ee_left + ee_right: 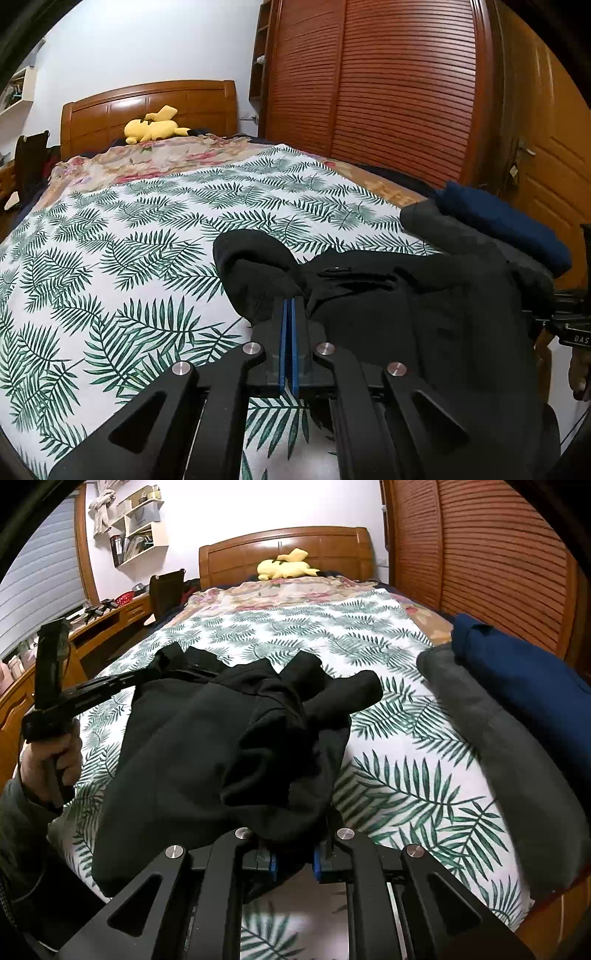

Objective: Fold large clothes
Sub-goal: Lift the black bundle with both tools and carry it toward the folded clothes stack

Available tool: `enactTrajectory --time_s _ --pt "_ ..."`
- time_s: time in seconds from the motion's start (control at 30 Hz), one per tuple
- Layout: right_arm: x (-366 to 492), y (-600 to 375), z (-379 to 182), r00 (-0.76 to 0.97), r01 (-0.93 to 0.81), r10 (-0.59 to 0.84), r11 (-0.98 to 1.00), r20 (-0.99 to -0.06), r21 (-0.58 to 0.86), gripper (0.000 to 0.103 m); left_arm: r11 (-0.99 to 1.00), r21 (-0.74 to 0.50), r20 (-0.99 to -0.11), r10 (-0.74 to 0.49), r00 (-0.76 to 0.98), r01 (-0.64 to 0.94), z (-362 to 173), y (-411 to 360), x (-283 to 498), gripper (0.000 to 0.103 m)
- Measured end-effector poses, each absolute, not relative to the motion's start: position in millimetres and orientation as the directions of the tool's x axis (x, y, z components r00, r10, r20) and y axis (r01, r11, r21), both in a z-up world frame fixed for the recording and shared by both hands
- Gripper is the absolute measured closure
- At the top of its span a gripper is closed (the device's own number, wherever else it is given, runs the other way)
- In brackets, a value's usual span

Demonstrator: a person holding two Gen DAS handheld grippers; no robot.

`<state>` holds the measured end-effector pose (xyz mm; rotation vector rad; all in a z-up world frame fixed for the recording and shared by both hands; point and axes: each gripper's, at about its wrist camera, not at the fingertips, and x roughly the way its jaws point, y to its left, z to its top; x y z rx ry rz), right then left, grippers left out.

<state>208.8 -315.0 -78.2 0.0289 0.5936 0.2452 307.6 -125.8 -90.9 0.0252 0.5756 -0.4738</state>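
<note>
A black garment (424,295) lies bunched on the bed's leaf-print sheet (110,240). My left gripper (289,301) is shut, its blue pads pressed together on a fold of the garment's left edge. In the right wrist view the garment (207,746) is heaped right in front of my right gripper (293,843), whose jaws stand a little apart with black cloth filling the gap and covering the fingertips. The left gripper also shows in the right wrist view (162,672), held by a hand (55,753) and clamped on the garment's far left edge.
A folded grey garment (491,738) and a folded navy garment (524,679) lie along the bed's right edge. A yellow plush toy (284,566) sits by the wooden headboard (236,554). A louvred wardrobe (498,554) stands right, a desk (92,627) left.
</note>
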Motion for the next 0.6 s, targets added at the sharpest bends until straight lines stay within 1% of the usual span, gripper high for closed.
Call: enactTrajectory --time_s 0.3,0.37,0.4,0.43,0.47,0.5,0.53,0.6 --pt "222.3 -317.5 -89.7 0.774 -0.212 0.243 0.97 -0.584 0.121 0.089 0.906 -0.187 -0.625 -0.407 0.666 0.379 -128.3 -107.6 337.6 0.101" --pt "223.7 -316.2 -90.4 0.772 -0.207 0.236 0.971 -0.59 0.118 0.089 0.909 -0.204 -0.632 -0.405 0.66 0.363 -131.2 -103.7 344.0 0.095" --pt "223.0 -317.5 -90.5 0.772 -0.204 0.233 0.972 -0.591 0.117 0.089 0.912 -0.212 -0.635 -0.402 0.66 0.351 -132.3 -101.3 346.7 0.089" --pt "223.6 -316.7 -90.7 0.772 -0.2 0.229 0.973 -0.594 0.114 0.089 0.917 -0.222 -0.639 -0.394 0.66 0.332 -133.8 -98.0 350.4 0.077" --pt "223.8 -315.8 -90.7 0.771 -0.197 0.224 0.974 -0.596 0.111 0.088 0.922 -0.23 -0.645 -0.385 0.66 0.312 -135.7 -94.7 354.1 0.071" --pt "222.3 -316.0 -87.1 0.77 -0.196 0.222 0.975 -0.599 0.109 0.088 0.925 -0.236 -0.65 -0.377 0.659 0.297 -137.3 -92.6 356.5 0.057" --pt "222.9 -315.2 -87.0 0.768 -0.194 0.218 0.975 -0.602 0.106 0.088 0.927 -0.249 -0.656 -0.375 0.655 0.281 -139.7 -89.1 360.0 0.045" --pt "223.3 -315.4 -86.4 0.766 -0.192 0.214 0.976 -0.606 0.102 0.087 0.923 -0.284 -0.675 -0.384 0.63 0.259 -146.4 -83.1 368.1 0.038"
